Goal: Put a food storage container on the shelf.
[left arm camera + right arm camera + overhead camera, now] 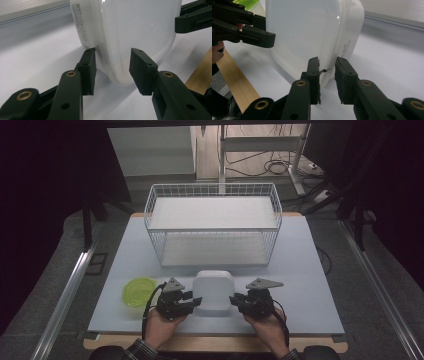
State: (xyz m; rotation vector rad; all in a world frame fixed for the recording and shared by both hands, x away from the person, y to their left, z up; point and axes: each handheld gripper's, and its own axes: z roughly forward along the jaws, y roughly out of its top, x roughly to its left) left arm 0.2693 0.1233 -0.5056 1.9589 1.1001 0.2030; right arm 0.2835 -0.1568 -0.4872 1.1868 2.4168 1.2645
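Observation:
A white plastic container (213,290) lies upside down on the pale table, close to its near edge. My left gripper (196,302) is at the container's near left corner, and in the left gripper view (112,67) both pads lie against the rounded corner (130,30). My right gripper (234,301) is at the near right corner. In the right gripper view (327,75) the container's edge (312,32) is pinched between the two pads. A printed label runs along one side wall.
A round green lid (139,291) lies left of my left hand. A white wire basket (213,225) with two shelves stands behind the container. The table's wooden front strip (215,343) runs under my wrists. Metal rails flank the table on both sides.

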